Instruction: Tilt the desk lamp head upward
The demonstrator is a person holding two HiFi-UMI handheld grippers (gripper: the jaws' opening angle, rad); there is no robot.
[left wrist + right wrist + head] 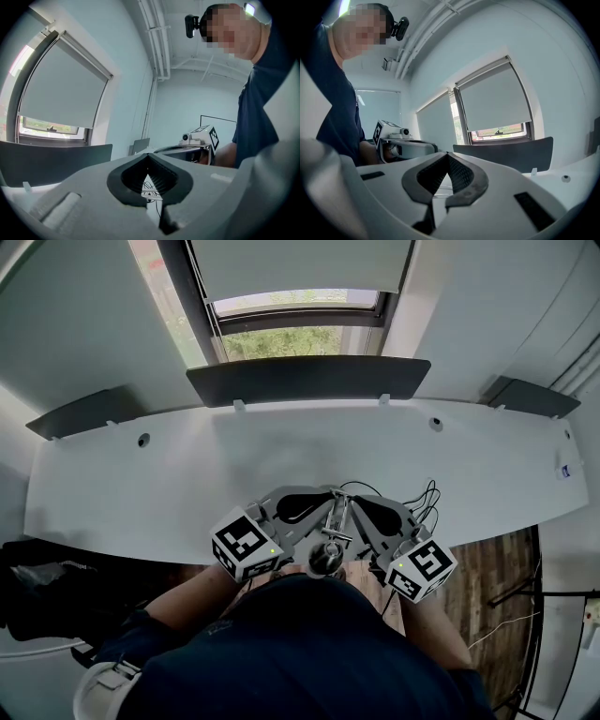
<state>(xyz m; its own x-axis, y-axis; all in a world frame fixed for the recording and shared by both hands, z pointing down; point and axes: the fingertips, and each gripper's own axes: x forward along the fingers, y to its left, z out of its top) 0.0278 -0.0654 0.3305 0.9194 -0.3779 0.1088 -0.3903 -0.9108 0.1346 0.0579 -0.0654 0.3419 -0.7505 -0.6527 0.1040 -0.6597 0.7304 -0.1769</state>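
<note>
Three cameras at the near edge of the desk (pixel 169 484)

The desk is looked down on steeply from the head of the person (pixel 309 652). Low at its near edge, the left gripper (pixel 314 507) is pointed right and the right gripper (pixel 361 510) left, so each is seen close by the other's camera. The window (pixel 300 338) is shared by all three views.

A long white desk (pixel 141 493) stands beneath a window (pixel 295 338) with its blind (pixel 300 263) half lowered.
</note>
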